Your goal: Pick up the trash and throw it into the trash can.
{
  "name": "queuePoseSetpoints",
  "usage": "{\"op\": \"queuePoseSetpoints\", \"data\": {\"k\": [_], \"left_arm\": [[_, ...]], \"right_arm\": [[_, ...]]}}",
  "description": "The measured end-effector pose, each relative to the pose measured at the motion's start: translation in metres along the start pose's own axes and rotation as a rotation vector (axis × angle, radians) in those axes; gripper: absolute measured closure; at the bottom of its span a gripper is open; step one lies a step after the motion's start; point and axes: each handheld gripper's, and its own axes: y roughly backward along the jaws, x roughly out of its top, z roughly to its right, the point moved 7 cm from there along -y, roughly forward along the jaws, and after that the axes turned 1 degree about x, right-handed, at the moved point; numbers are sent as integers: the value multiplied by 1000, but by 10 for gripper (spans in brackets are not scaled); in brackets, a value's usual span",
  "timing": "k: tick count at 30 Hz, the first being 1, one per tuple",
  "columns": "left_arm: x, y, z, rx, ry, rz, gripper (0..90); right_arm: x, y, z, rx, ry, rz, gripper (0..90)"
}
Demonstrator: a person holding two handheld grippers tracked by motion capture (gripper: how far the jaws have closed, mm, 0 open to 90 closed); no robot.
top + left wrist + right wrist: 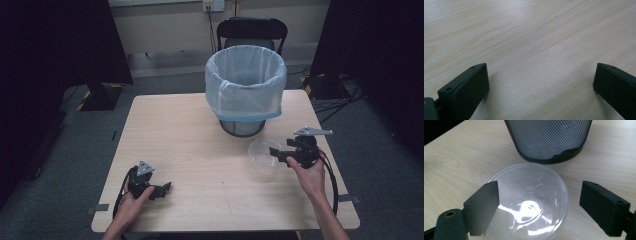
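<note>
right gripper (pixel 539 195) spread wide around the clear plastic bowl (pixel 529 202), not clamping it; left gripper (pixel 540 82) released over bare table (pixel 529 37).

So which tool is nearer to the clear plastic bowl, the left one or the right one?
Right. The right tool is at the clear plastic bowl, open, with its jaws on either side of the rim. The left tool rests far across the table, near the front-left edge, also open.

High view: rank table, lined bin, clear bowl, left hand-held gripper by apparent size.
1. table
2. lined bin
3. and 4. clear bowl and left hand-held gripper: look alike, no ranking.
</note>
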Motion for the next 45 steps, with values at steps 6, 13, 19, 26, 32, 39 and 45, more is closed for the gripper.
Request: {"op": "queuePoseSetpoints", "data": {"k": [6,13,19,26,32,39,45], "left_arm": [[0,0,0,0,-3,-1,0],[0,0,0,0,-3,-2,0],[0,0,0,0,-3,-2,0],[0,0,0,0,-2,-1,0],[0,0,0,0,-3,-1,0],[0,0,0,0,-2,-1,0],[0,0,0,0,-2,-1,0]], "right_arm": [[-6,-20,3,31,-20,-59,148],[-16,-27,5,34,-43,-94,148],[-24,-30,6,87,-91,-95,150],[-22,-28,-2,128,-98,-74,345],[-17,-26,-18,133,-71,-56,472],[-9,-24,-32,139,-52,2,643],[-4,-24,-43,174,-61,31,738]]}}
